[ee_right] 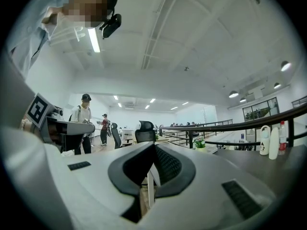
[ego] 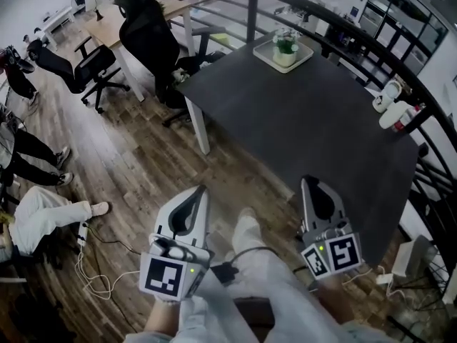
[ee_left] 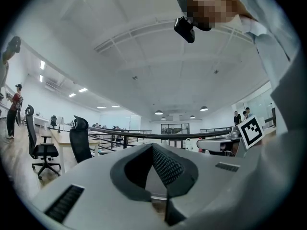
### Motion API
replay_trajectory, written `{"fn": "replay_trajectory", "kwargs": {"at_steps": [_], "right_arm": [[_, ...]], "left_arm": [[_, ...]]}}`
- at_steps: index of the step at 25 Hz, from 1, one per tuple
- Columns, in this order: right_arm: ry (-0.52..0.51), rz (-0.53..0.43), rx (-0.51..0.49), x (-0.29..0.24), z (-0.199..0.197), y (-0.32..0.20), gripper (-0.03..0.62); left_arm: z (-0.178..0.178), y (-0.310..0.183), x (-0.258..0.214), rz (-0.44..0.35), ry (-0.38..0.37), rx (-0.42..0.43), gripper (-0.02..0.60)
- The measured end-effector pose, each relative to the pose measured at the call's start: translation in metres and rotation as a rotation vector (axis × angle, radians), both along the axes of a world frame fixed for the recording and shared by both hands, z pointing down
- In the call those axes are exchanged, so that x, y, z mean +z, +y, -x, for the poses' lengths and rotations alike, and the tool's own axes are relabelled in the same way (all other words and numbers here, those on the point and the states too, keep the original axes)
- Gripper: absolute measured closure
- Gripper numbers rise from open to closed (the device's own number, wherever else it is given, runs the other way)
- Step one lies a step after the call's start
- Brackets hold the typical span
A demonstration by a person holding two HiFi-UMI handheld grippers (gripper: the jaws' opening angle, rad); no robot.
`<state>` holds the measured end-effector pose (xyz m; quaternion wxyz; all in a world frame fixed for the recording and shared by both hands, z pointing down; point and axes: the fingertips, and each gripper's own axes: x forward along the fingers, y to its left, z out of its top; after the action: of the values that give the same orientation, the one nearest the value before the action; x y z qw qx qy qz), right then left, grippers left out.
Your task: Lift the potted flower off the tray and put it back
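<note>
My left hand-held gripper (ego: 196, 191) and right hand-held gripper (ego: 308, 183) both have their jaws pressed together, holding nothing, by the near edge of the bench (ego: 307, 120). The potted flower (ego: 285, 48) stands in its tray (ego: 265, 54) at the far corner.

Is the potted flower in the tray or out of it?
In the tray, upright: the head view shows the potted flower standing inside the tray at the table's far corner.
</note>
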<state>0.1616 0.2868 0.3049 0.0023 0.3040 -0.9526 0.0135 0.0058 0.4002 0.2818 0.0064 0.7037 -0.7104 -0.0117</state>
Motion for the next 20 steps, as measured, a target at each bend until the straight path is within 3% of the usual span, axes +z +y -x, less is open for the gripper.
{"fn": "replay_trajectory", "kwargs": {"at_steps": [10,20], "right_arm": [[-0.006,-0.009,-0.067,-0.001,0.052,-0.049,0.589],[-0.010,0.001,-0.050,-0.004,0.082,-0.138,0.589]], "left_arm": [[0.036,-0.044,0.001,0.014,0.000,-0.039,0.581],[0.065,-0.142,-0.008,0.011,-0.010,-0.010,0.581]]}}
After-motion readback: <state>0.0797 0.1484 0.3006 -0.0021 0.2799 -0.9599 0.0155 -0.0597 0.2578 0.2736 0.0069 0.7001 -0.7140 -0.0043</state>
